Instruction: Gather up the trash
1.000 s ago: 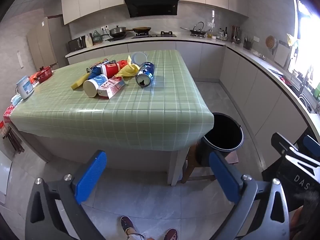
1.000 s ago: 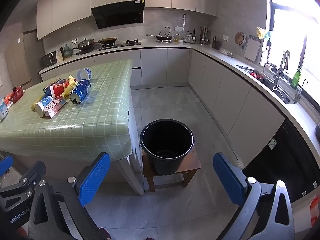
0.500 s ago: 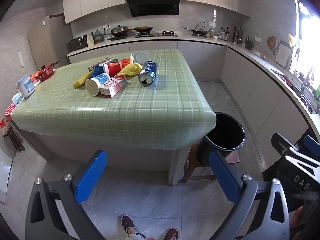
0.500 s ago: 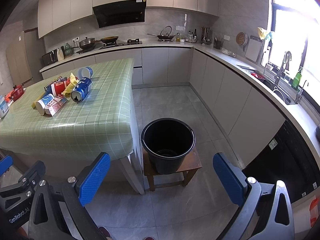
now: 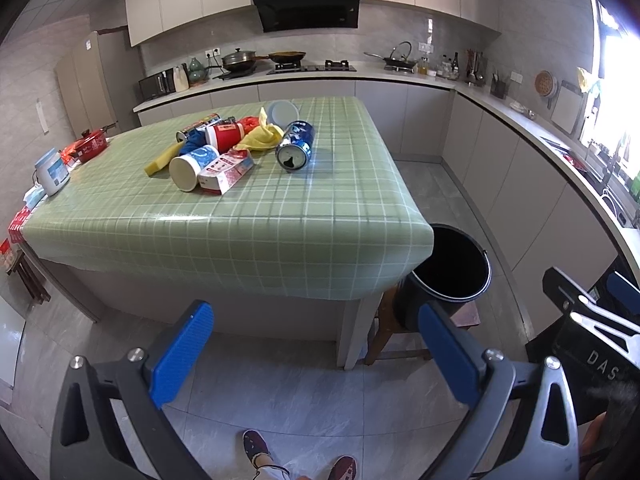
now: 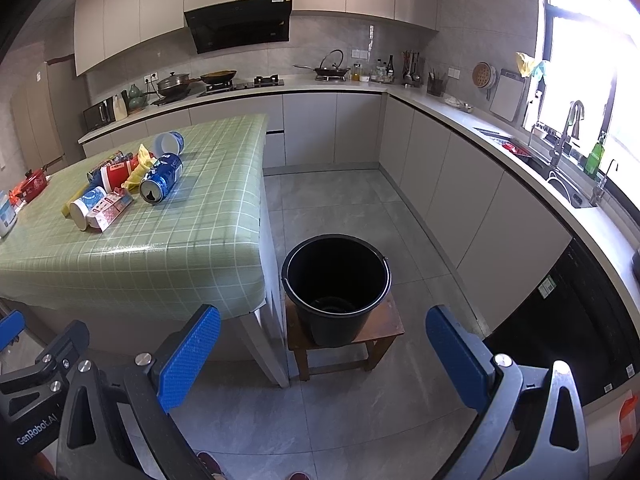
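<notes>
Two tools, left (image 5: 312, 344) & right (image 6: 322, 350), both spread apart; 1 bucket (image 6: 336, 284), approx 8 trash items (image 5: 236, 148) on table

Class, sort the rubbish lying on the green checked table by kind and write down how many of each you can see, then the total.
Cans: 2 (blue can, can at the back)
Cups or tubs: 3 (white-and-blue, red, pale one behind)
Cartons: 1
Yellow wrappers: 2
Total: 8, though the pile may hide more.
</notes>
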A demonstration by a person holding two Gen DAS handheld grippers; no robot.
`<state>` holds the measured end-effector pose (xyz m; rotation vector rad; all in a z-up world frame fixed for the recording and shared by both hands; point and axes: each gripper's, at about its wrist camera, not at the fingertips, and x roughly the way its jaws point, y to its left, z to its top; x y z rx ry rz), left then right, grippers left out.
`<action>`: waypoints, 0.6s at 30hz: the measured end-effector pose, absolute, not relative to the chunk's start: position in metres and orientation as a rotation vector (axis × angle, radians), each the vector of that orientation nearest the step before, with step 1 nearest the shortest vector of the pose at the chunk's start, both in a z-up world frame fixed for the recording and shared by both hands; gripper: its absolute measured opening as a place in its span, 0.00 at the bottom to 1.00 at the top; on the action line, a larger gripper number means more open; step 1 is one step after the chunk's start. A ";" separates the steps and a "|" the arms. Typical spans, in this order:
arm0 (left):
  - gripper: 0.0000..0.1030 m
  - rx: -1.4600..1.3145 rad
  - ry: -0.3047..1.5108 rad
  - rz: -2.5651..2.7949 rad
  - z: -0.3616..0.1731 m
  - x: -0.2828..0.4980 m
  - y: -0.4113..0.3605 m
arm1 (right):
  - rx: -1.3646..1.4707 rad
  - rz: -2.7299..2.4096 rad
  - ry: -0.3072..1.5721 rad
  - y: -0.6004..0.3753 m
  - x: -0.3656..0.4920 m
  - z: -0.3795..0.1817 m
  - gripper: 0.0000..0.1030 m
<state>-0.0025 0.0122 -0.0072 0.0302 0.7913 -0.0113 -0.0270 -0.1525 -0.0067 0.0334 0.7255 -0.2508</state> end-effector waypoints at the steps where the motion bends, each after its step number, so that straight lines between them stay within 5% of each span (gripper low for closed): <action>1: 1.00 0.029 0.792 -0.011 -0.008 -0.002 0.012 | 0.034 -0.250 0.726 -0.153 -0.027 -0.007 1.00; 18: 1.00 0.017 0.798 -0.017 -0.006 0.004 0.018 | 0.023 -0.239 0.729 -0.147 -0.019 -0.006 1.00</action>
